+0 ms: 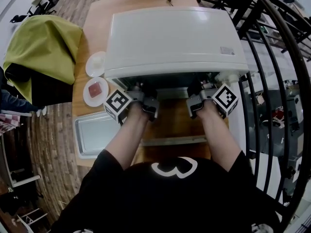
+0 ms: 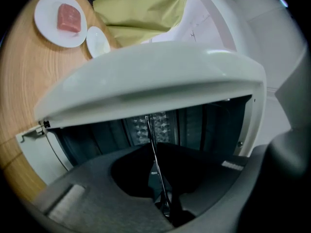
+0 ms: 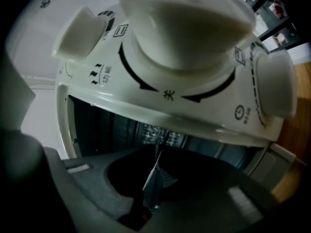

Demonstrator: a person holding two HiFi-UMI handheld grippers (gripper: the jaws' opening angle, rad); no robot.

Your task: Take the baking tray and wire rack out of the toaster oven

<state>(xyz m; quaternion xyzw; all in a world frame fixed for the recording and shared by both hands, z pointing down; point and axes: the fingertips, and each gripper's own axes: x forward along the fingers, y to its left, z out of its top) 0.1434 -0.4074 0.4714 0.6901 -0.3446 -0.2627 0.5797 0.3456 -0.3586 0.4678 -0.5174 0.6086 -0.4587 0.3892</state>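
Observation:
The white toaster oven [image 1: 170, 38] stands on the wooden table with its door [image 1: 172, 141] folded down toward me. Both grippers reach level into its dark opening. My left gripper [image 1: 139, 88] [image 2: 163, 198] is shut on the thin wire rack [image 2: 151, 144], seen edge-on as a bright rod between the jaws. At the opening's right side, my right gripper [image 1: 203, 87] [image 3: 150, 198] is shut on the same rack's front edge [image 3: 154, 171]. The rest of the rack is hidden inside the oven. The grey baking tray [image 1: 95, 132] lies on the table left of the door.
A plate with a pink slab of meat [image 1: 95, 90] [image 2: 60, 18] and a small white dish [image 1: 95, 63] [image 2: 98, 41] sit left of the oven. A green cloth [image 1: 43, 47] covers something beyond them. Control knobs [image 3: 184, 23] sit above my right gripper. A black railing [image 1: 272, 81] runs on the right.

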